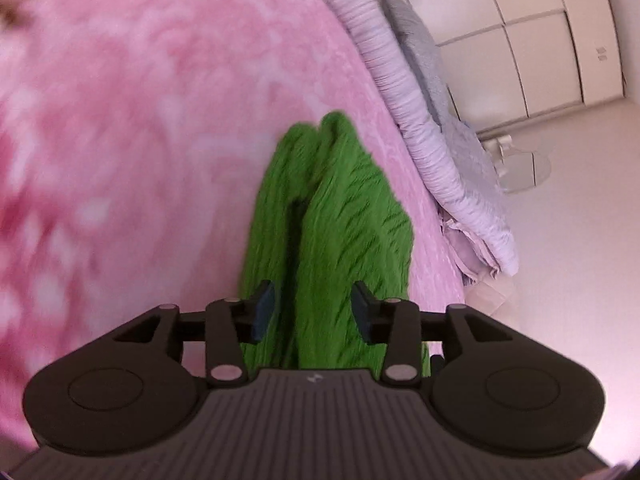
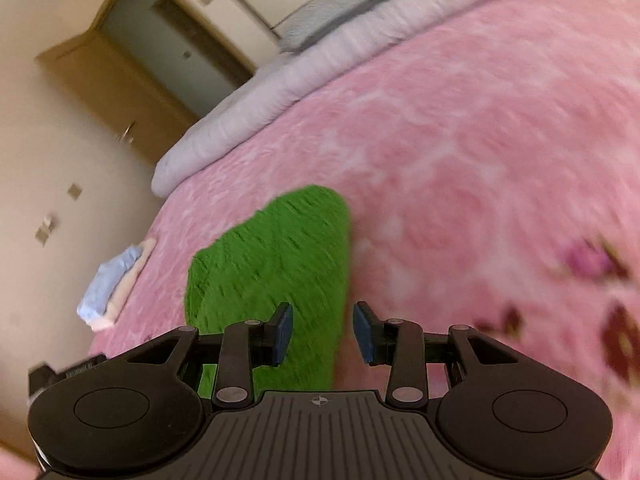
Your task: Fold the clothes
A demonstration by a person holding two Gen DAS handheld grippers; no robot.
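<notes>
1. Both views were motion-blurred; the green garment (image 1: 332, 216) ran under each gripper, its near end hidden.
2. It lay on the pink blanket (image 1: 160, 120).
3. The left gripper (image 1: 312, 312) and right gripper (image 2: 322, 332) had fingers spread, pinching nothing.
4. A white rolled duvet (image 2: 248, 112) lined the bed's edge.

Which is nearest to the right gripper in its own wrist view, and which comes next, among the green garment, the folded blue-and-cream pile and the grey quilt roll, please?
1. Green garment, right at the right gripper.
2. Folded blue-and-cream pile, at the bed's left edge.
3. Grey quilt roll, along the far edge.

Pink bedspread (image 1: 160, 120), rolled lilac quilt (image 1: 400, 80), white wardrobe (image 1: 540, 40), wooden door (image 2: 132, 60).
</notes>
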